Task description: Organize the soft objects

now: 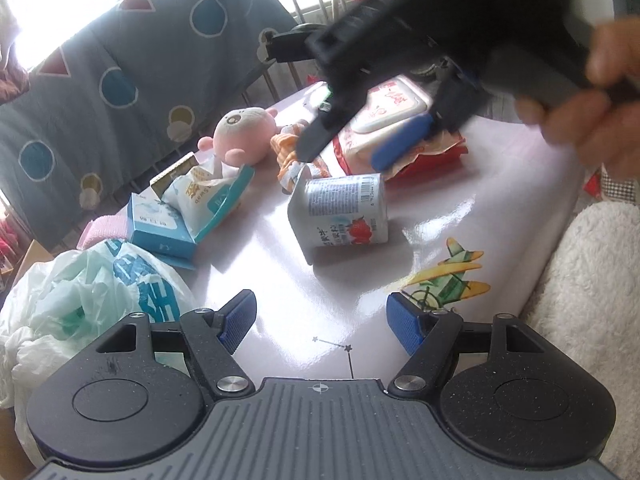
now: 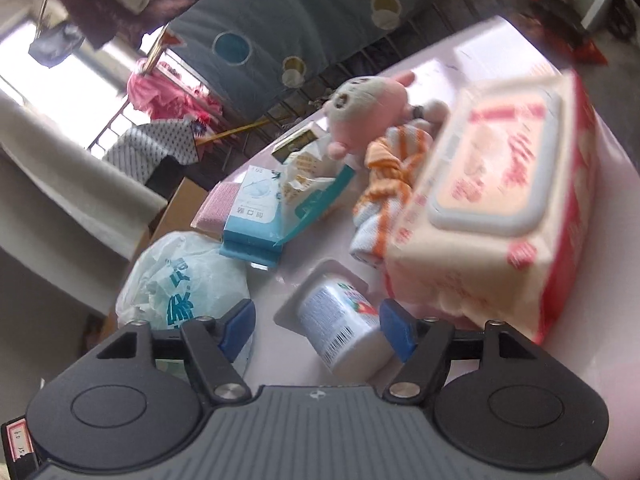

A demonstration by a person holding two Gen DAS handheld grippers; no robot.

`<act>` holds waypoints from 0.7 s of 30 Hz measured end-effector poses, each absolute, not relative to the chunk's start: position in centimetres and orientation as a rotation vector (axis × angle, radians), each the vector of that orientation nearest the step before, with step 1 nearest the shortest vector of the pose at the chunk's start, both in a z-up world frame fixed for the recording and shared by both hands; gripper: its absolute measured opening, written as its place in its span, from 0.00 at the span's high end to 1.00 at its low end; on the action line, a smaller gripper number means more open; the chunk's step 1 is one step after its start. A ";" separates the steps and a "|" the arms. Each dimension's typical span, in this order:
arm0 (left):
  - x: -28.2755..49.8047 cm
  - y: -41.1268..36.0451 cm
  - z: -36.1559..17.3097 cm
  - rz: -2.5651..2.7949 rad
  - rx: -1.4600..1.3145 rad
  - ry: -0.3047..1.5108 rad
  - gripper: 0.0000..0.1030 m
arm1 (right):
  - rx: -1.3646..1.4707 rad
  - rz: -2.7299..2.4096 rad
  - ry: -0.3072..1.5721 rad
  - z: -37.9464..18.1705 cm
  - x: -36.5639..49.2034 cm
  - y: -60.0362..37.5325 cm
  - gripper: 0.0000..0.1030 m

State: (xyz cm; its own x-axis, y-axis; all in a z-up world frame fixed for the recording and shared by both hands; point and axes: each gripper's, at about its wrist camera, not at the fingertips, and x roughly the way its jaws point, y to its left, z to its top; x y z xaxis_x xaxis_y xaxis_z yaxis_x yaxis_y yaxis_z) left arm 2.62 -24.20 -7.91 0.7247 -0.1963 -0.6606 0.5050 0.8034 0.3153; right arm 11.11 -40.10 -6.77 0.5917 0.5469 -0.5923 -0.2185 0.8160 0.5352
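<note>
So the wet wipes pack (image 2: 492, 208) sits toward the far right part of the table (image 1: 500, 208), lid side up, its long axis running roughly along the table's right edge toward the far corner. Tucked against its left side is the orange-striped cloth (image 2: 380, 184), crumpled, and just beyond that the pink plush toy (image 1: 244, 132) lies with its face turned up toward the far edge.

In the middle of the table a yogurt cup (image 1: 344, 212) is tipped on its side, its wide rim end facing the left edge. Near the left edge there's an open blue mask box (image 1: 164, 224) with a packet sticking out, and a crumpled plastic bag (image 1: 92, 296) at the near-left corner.

The right gripper (image 1: 344, 152) is spread wide and hangs over the wipes pack, nothing pinched between its fingers; a hand (image 1: 592, 112) holds its handle. The left gripper (image 1: 320, 320) is released too, jaws apart over bare tabletop near the front edge, holding nothing.
</note>
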 end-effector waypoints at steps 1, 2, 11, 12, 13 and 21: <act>2.6 -24.1 -8.0 -0.405 0.509 0.655 0.30 | 0.376 0.463 0.832 -6.3 11.4 -39.2 0.51; 2.5 -24.0 -8.0 -0.405 0.511 0.655 0.30 | 0.311 0.462 0.840 -5.8 11.7 -38.4 0.50; 1.9 -22.9 -8.3 -0.416 0.526 0.665 0.30 | -0.136 0.495 1.045 -6.7 15.3 -31.6 0.47; 2.0 -22.7 -8.4 -0.416 0.524 0.668 0.30 | -0.154 0.490 1.064 -7.0 15.7 -31.3 0.47; 2.0 -22.7 -8.4 -0.417 0.520 0.672 0.30 | -0.167 0.490 1.083 -7.4 16.0 -31.1 0.48; 2.1 -21.9 -8.2 -0.414 0.493 0.668 0.30 | 0.011 0.511 0.974 -6.7 15.7 -32.6 0.64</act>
State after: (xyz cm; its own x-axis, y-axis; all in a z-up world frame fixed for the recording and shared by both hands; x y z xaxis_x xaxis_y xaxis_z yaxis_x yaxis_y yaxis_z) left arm 2.12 -21.86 -8.24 0.7131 -0.2036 -0.6709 0.5100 0.8073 0.2971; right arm 15.70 -32.57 -6.66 0.4535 0.4189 -0.7867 -0.4091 0.8820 0.2338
